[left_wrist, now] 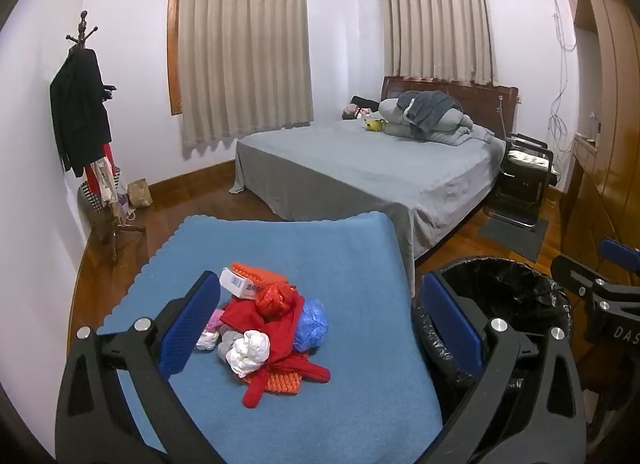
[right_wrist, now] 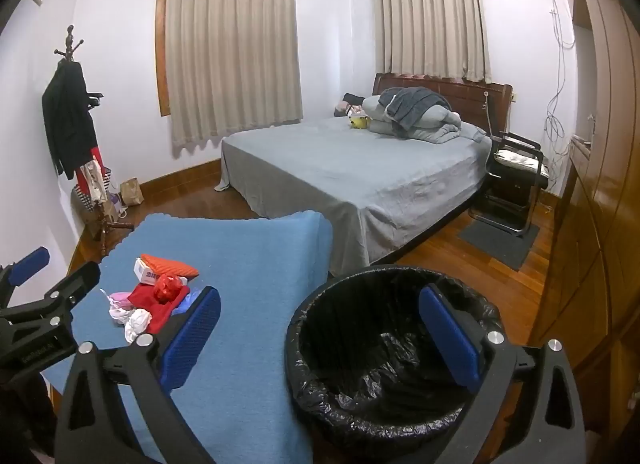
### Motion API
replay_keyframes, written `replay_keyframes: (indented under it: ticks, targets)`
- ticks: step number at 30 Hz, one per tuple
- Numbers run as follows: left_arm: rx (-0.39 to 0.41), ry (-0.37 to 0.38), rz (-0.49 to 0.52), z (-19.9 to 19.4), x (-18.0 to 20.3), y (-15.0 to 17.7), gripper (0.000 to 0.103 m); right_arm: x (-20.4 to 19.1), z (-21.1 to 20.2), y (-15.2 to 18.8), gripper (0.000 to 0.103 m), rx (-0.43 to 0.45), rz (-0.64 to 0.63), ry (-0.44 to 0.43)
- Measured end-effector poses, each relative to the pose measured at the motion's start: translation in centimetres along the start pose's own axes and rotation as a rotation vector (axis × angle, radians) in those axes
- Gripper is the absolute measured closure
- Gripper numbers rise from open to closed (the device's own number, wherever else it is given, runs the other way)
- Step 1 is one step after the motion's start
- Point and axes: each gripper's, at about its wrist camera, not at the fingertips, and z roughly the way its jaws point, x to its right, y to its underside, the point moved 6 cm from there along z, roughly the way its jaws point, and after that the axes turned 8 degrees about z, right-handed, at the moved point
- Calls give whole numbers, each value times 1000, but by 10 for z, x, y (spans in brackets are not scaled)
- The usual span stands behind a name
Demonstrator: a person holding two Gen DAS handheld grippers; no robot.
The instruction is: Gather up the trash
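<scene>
Both sets of jaws stand wide with nothing gripped; the left gripper [left_wrist: 320, 324] hangs over the trash pile [left_wrist: 266, 320], the right gripper [right_wrist: 320, 336] over the bin's [right_wrist: 320, 304] near rim. The pile, a small box [left_wrist: 240, 283], red scraps and white and blue wads, lies on the blue-covered bench [left_wrist: 352, 264]; the black-lined bin stands just beside the bench's right edge, with the bed [right_wrist: 360, 171] beyond.

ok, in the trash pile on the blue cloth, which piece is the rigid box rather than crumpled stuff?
The small white carton with the printed label, at the pile's far edge against the orange ridged sheet. Everything else there is soft: the red cloth, white wad and blue bag.
</scene>
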Motion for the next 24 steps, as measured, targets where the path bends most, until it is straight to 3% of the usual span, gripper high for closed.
replay_keyframes:
  ticks: [24]
  targets:
    - [2,1,-3,-2,-4,-2,5,0,0,0,6,-4,1,0]
